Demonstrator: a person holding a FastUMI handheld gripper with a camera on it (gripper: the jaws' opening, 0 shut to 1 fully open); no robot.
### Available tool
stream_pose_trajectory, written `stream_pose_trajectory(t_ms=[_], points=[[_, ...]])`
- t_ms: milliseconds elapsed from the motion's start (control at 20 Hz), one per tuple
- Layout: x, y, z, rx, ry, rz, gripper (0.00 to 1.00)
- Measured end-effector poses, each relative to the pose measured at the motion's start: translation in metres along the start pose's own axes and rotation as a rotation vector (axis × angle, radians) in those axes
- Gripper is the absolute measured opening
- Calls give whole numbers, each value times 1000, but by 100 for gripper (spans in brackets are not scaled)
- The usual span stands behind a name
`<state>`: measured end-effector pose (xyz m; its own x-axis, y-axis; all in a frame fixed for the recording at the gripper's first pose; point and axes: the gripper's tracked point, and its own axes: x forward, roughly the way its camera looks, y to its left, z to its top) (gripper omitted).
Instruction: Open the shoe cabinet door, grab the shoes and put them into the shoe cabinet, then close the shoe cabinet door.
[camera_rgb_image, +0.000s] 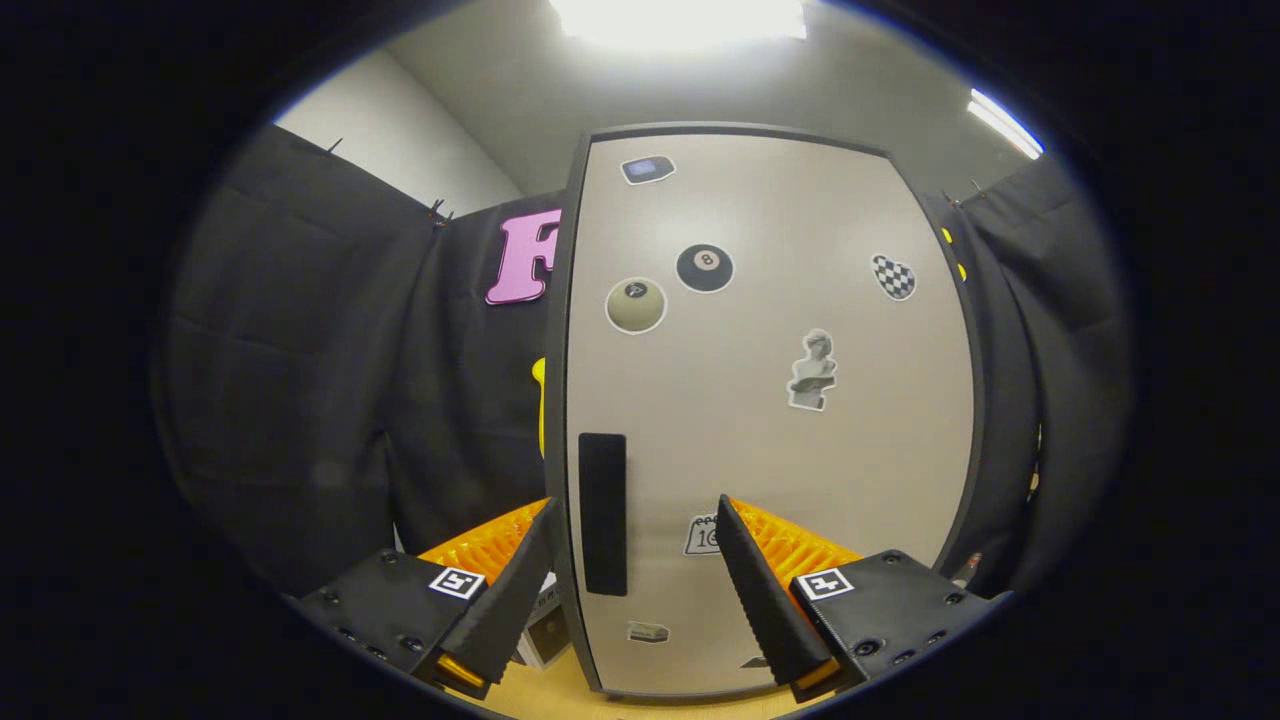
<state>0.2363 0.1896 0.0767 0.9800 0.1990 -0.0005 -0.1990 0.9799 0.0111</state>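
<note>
The cabinet door (770, 400) stands shut, its left edge running down between the fingers, with black cloth wall (300, 380) close on both sides. The gripper (635, 515) is wide open, holding nothing — one fingertip left of the door edge, the other in front of the panel. The dark handle (602, 513) lies between them. Stickers dot the door: an 8-ball (705, 268), a checkered patch (893, 277), a bust (813, 371).

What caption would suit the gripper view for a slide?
Open claw straddles the closed shoe cabinet door's left edge, near its dark handle.
</note>
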Motion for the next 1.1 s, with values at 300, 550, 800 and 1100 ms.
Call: stream_pose_trajectory(t_ms=[300, 550, 800, 1100], points=[[41, 14, -35, -15, 103, -12, 75], [48, 16, -51, -57, 152, -42, 36], [32, 18, -50, -37, 165, 44, 11], [-13, 20, -43, -24, 178, 127, 11]])
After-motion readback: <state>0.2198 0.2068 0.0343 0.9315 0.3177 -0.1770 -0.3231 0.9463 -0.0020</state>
